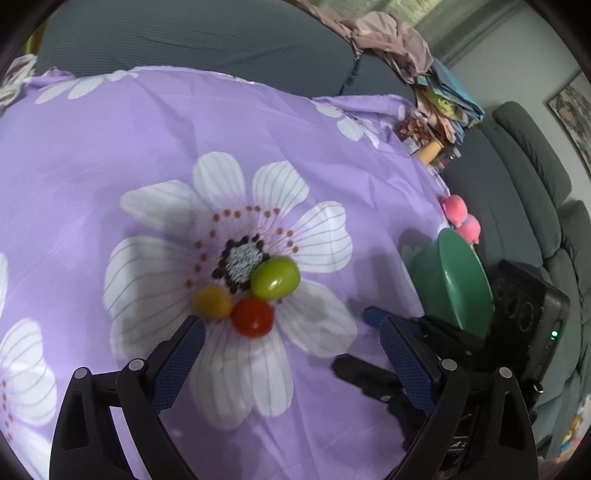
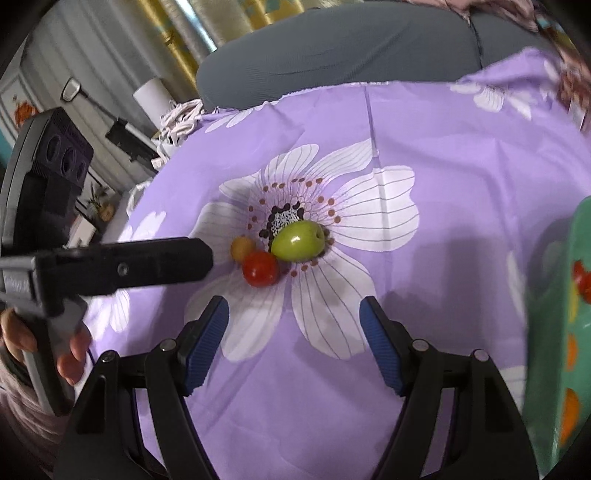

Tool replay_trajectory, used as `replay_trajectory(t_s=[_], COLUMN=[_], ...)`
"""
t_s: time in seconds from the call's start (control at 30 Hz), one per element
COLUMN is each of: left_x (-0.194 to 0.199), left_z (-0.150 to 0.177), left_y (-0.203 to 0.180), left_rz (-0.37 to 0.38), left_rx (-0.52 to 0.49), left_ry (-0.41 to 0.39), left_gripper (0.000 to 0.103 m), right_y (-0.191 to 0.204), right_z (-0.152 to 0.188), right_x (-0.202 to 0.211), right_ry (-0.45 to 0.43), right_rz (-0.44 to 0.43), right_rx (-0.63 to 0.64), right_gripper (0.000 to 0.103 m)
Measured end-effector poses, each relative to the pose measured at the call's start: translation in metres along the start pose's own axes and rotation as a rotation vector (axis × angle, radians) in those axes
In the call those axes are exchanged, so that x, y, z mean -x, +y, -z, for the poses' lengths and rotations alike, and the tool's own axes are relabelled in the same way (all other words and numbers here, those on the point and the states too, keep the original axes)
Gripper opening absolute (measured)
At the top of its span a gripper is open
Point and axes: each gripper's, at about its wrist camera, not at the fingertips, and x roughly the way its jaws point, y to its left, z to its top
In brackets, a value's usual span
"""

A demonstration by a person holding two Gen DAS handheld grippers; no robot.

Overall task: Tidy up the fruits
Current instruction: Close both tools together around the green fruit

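Note:
Three small fruits lie touching on the purple flowered cloth (image 1: 110, 155): a green one (image 1: 275, 277) (image 2: 298, 240), a yellow one (image 1: 213, 302) (image 2: 242, 248) and a red one (image 1: 253, 317) (image 2: 259, 274). My left gripper (image 1: 291, 328) is open just short of the red and yellow fruits, with nothing between its fingers. My right gripper (image 2: 294, 308) is open too and holds nothing, a little nearer than the fruits. In the right wrist view a finger of the left gripper (image 2: 147, 264) reaches in from the left towards the yellow fruit. A green bowl (image 1: 454, 280) (image 2: 554, 295) stands at the right.
A grey sofa (image 1: 184, 33) runs behind the cloth and along the right. Pink plush toys (image 1: 461, 214) sit beyond the bowl, and jars and piled fabric (image 1: 428, 147) lie at the far right corner. A person's hand (image 2: 70, 354) grips the left tool.

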Motion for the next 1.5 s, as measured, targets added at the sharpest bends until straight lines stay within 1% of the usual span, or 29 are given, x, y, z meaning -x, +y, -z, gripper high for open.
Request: replay_trajectory(t_s=[0.07, 0.2, 0.27, 0.37, 0.43, 0.57, 0.63, 0.67, 0.77, 0.8, 0.83, 0.87, 0.9, 0.93, 1.03, 1.2, 1.5], left_x=[-0.005, -0.016, -0.02, -0.027, -0.031, -0.039, -0.043, -0.044, -0.049, -0.051, -0.053, -0.054, -0.055, -0.057, -0.058, -0.058, -0.057], left_z=[-0.006, -0.015, -0.017, -0.021, -0.023, -0.024, -0.026, -0.026, -0.025, -0.026, -0.025, -0.025, -0.025, -0.025, -0.026, -0.026, -0.025], left_y=[-0.001, 0.0, 0.002, 0.005, 0.007, 0.007, 0.007, 0.007, 0.008, 0.008, 0.008, 0.009, 0.009, 0.01, 0.013, 0.019, 0.02], left_rz=[0.011, 0.001, -0.002, -0.007, -0.014, -0.031, -0.031, -0.03, -0.021, -0.022, -0.016, -0.012, -0.01, -0.007, 0.008, 0.027, 0.036], left_rx=[-0.011, -0.027, -0.03, -0.033, -0.039, -0.077, -0.091, -0.094, -0.101, -0.102, -0.1, -0.098, -0.098, -0.096, -0.082, -0.058, -0.04], left_ry=[0.009, 0.029, 0.037, 0.05, 0.059, 0.078, 0.088, 0.092, 0.108, 0.111, 0.119, 0.122, 0.126, 0.13, 0.134, 0.131, 0.123], left_gripper=[0.095, 0.095, 0.094, 0.09, 0.09, 0.09, 0.087, 0.083, 0.08, 0.077, 0.076, 0.073, 0.067, 0.065, 0.064, 0.063, 0.062], right_y=[-0.005, -0.007, -0.007, -0.005, -0.005, -0.002, -0.002, -0.002, -0.001, -0.001, -0.001, -0.001, -0.001, -0.001, -0.002, 0.0, 0.002], right_z=[-0.003, -0.007, -0.008, -0.011, -0.013, -0.017, -0.018, -0.019, -0.023, -0.024, -0.025, -0.025, -0.025, -0.025, -0.025, -0.027, -0.028], right_x=[-0.008, -0.025, -0.03, -0.038, -0.041, -0.047, -0.05, -0.051, -0.053, -0.054, -0.055, -0.056, -0.056, -0.056, -0.058, -0.06, -0.061], right_ry=[0.005, 0.033, 0.037, 0.044, 0.047, 0.055, 0.058, 0.059, 0.054, 0.053, 0.053, 0.052, 0.049, 0.047, 0.045, 0.03, 0.009], right_rz=[-0.031, -0.063, -0.065, -0.065, -0.051, -0.048, -0.044, -0.042, -0.044, -0.047, -0.052, -0.058, -0.061, -0.064, -0.078, -0.091, -0.094], right_rx=[-0.03, -0.06, -0.063, -0.072, -0.068, -0.054, -0.048, -0.047, -0.038, -0.036, -0.033, -0.031, -0.029, -0.026, -0.026, -0.01, 0.001], right_gripper=[0.073, 0.071, 0.07, 0.068, 0.067, 0.062, 0.061, 0.06, 0.059, 0.059, 0.059, 0.058, 0.058, 0.057, 0.054, 0.046, 0.044])
